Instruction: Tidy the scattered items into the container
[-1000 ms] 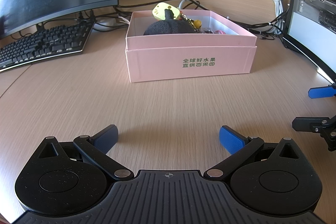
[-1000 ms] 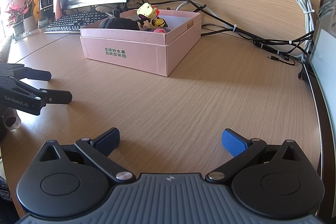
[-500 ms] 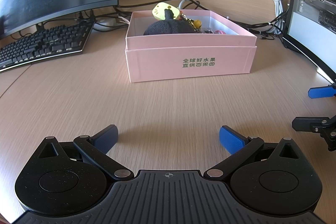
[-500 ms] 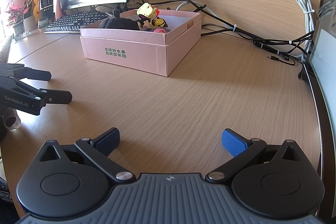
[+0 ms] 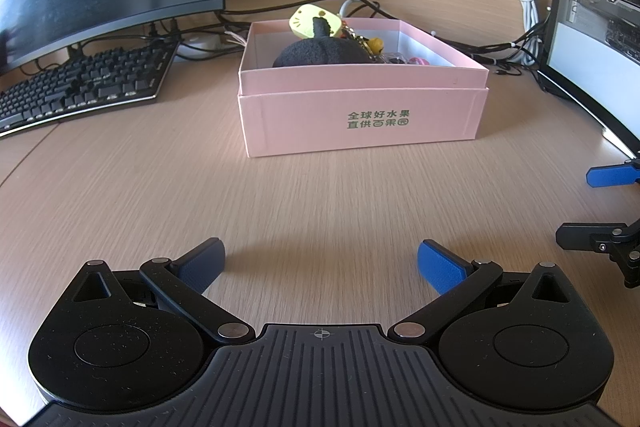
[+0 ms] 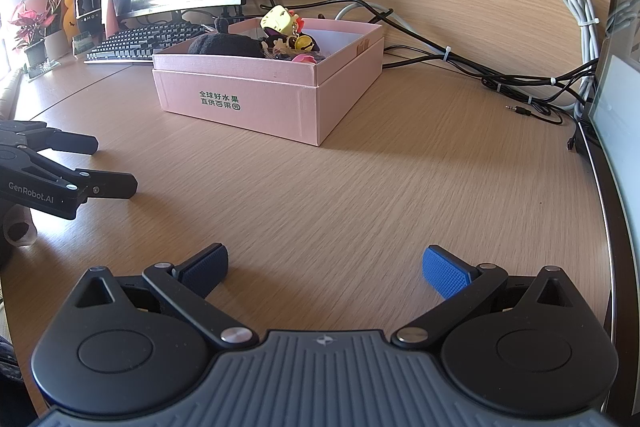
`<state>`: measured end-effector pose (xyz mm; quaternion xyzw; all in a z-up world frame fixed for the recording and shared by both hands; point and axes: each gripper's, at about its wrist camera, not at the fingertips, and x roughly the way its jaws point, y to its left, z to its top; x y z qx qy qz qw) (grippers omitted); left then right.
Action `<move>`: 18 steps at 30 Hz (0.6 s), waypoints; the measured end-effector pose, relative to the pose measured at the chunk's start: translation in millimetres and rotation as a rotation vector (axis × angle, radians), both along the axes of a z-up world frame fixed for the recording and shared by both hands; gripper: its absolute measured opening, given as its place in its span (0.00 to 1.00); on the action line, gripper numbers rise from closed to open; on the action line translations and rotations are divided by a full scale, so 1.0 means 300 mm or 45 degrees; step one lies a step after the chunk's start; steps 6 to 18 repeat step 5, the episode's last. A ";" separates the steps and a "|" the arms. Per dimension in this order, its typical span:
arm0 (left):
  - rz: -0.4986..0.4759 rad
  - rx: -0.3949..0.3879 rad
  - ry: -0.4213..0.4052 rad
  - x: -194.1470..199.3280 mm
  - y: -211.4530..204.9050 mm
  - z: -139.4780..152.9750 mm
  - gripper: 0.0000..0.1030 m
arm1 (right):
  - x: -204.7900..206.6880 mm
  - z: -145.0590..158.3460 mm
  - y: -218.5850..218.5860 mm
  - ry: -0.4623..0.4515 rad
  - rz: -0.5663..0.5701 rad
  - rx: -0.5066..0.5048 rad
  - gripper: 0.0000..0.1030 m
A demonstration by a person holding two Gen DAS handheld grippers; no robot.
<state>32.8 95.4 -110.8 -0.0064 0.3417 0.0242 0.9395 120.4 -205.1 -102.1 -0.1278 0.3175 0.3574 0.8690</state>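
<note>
Compared with the pictures from one second and half a second ago, nothing has changed: the box, its contents and both tools stand in the same places, so both hands are simply resting. For the task this suggests that the tidying is finished, or very close to it, because no loose item shows on the bare part of the light wooden desk (image 5: 320,203) in either view. The left gripper (image 5: 320,263) has its jaws spread wide over the near edge of the desk, with only bare wood between its blue pads. The right gripper (image 6: 325,267) is the same, wide apart and holding nothing. The pink cardboard box with green printed characters (image 5: 362,123) stands in the middle of the desk towards its far edge, well apart from both tools. Inside it, at the left part, lies a black fuzzy round plush with a short stem (image 5: 320,53); behind this, a pale yellow cat-face charm (image 5: 306,19) rises above the rim. To the right of them I see a small yellow bell (image 6: 303,43) and a small pink piece (image 6: 303,58), mixed with other little things too tangled to name. The right part of the box looks mostly free. A black keyboard (image 5: 80,83) lies at the left far side of the desk.
</note>
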 end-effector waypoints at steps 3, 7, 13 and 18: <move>-0.002 -0.002 -0.002 -0.001 0.001 0.000 1.00 | 0.000 0.000 0.000 0.000 0.000 0.000 1.00; -0.003 -0.009 -0.006 -0.002 0.003 0.001 1.00 | 0.000 0.000 0.000 0.000 0.000 0.000 1.00; -0.003 -0.009 -0.006 -0.002 0.003 0.001 1.00 | 0.000 0.000 0.000 0.000 0.000 0.000 1.00; -0.003 -0.009 -0.006 -0.002 0.003 0.001 1.00 | 0.000 0.000 0.000 0.000 0.000 0.000 1.00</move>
